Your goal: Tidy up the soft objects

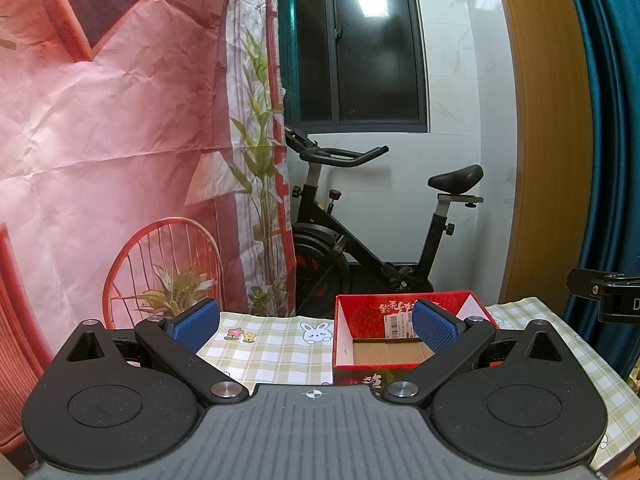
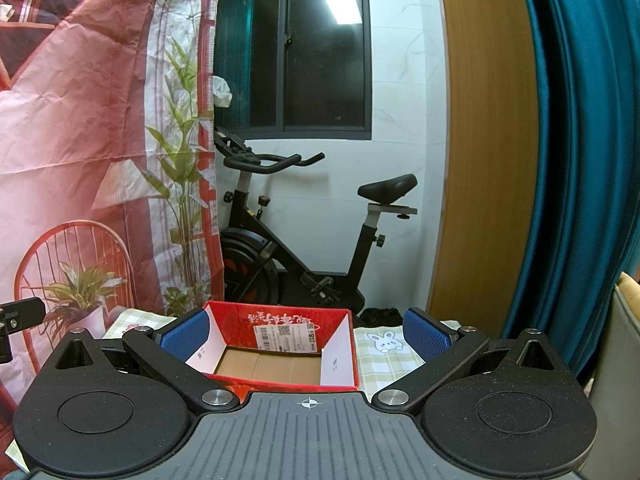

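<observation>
Right wrist: glossy red cardboard box [image 2: 280, 344], corrugated floor.

1. We are in a room of a home: a black exercise bike [image 1: 360, 232] with a padded saddle stands by a white tiled wall, under a dark-framed window [image 1: 360, 48].
2. We see heavy teal curtains [image 2: 580, 160] hanging beside a tall wooden panel [image 2: 488, 140].
3. We see a crumpled printed backdrop [image 1: 120, 120] showing a red chair and green plants.
4. The worktop wears a green checked cloth with cartoon rabbits [image 1: 272, 344].
</observation>
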